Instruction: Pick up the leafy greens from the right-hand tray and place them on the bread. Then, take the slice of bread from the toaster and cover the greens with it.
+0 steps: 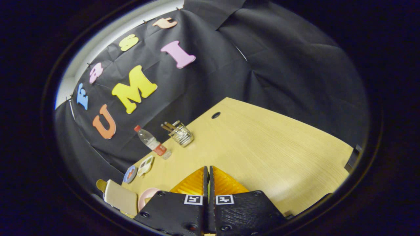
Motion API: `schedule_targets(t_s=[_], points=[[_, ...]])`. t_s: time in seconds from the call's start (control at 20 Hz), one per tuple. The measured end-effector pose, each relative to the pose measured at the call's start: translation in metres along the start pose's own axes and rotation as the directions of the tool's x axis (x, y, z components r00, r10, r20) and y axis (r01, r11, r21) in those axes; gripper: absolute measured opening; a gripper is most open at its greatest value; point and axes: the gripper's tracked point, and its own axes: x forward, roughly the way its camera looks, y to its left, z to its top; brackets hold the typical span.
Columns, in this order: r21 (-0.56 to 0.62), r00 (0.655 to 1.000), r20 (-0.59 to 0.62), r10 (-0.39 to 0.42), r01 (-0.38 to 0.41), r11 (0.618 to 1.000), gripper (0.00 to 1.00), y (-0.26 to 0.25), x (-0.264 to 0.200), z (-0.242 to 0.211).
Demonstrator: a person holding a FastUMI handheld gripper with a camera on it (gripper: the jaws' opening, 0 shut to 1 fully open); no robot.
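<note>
Gripper view: gripper (pixel 209 175) fingers pressed together, tips meeting with only a thin seam between them, nothing visibly held. They sit tilted over a pale wooden tabletop (pixel 269 147) with a small dark round hole (pixel 216 115) well beyond the tips. Off to the fingers' left, near the tabletop's edge: a clear plastic water bottle with red cap and red label (pixel 152 142), and just beside it a wire mesh cup holding a few sticks (pixel 180 133). Closer in on the left, two small flat round items (pixel 137 169), details too small to tell. Just left of the gripper body, a pink round plate (pixel 146 196) and a beige boxy toaster-like object (pixel 119 196) next to it. Greens and bread: cannot tell where they are.
</note>
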Motion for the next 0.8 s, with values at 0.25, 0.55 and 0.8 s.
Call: schedule_targets(t_s=[0.25,0.55,0.8], points=[[-0.044,0.993,0.032,0.11,-0.109,0.993,0.0,0.075,-0.036,0.0],[-0.111,0.967,0.014,0.253,-0.25,0.962,0.0,0.18,-0.057,-0.036],[-0.139,0.941,-0.052,0.334,-0.338,0.931,0.0,0.246,-0.045,-0.097]])
